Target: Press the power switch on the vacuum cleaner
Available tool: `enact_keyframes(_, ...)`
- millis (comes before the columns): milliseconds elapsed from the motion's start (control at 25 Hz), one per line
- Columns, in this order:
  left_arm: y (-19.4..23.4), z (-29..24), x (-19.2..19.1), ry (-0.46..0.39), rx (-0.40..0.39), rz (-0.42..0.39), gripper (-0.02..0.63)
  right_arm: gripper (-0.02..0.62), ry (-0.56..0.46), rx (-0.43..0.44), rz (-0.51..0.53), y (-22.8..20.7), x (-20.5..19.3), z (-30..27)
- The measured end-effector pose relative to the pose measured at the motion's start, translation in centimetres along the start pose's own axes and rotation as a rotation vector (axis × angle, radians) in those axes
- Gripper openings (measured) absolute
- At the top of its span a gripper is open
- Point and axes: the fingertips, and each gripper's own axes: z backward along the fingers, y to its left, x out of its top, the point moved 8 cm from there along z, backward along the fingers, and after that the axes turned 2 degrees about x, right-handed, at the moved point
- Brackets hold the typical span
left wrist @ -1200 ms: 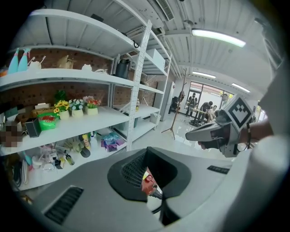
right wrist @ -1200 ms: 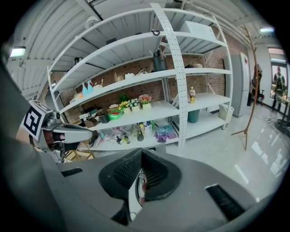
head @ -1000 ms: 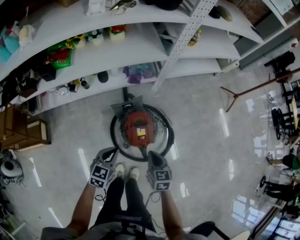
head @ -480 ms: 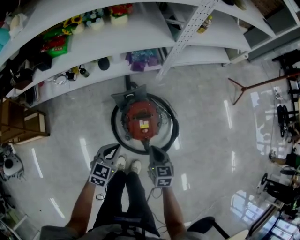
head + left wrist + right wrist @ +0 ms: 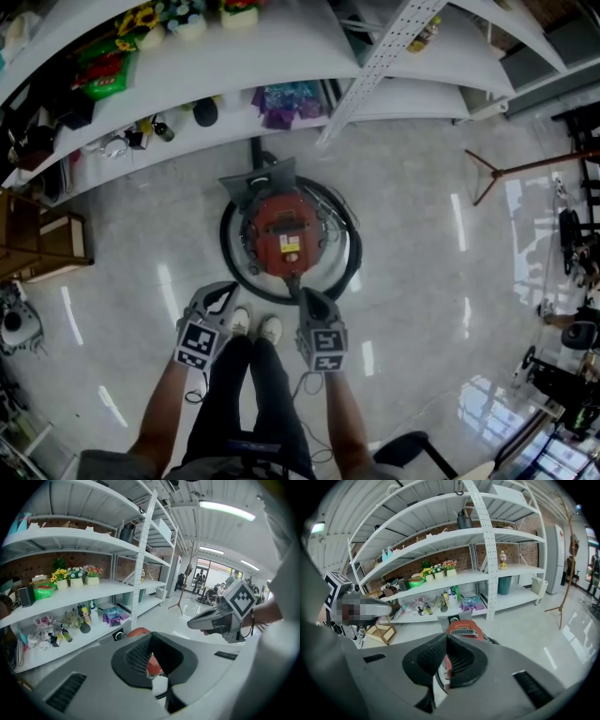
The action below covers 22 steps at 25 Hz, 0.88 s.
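Observation:
The red vacuum cleaner stands on the floor inside its coiled black hose, just ahead of my feet. A yellow label shows on its top; I cannot make out the switch. My left gripper hovers over the hose's near left side, shut with nothing in it. My right gripper is shut and empty, its tip at the vacuum's near edge. In the left gripper view the vacuum peeks over the shut left gripper. In the right gripper view the vacuum lies straight ahead of the right gripper.
White shelves with flowers, bottles and bags run behind the vacuum. A wooden crate sits on the floor at left. A thin tripod stand is at right. My shoes are between the grippers.
The head view has shifted a little, so the shelves sit higher in frame and the vacuum slightly nearer. Both grippers have stayed almost where they were, still shut.

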Motion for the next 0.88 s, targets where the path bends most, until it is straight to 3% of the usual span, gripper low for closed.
enact_keyframes(880,1.0,-5.3,-6.6,0.042,0.022,0.067,0.008,0.011,0.036,0.019,-0.011,-3.5,-5.0,-7.3)
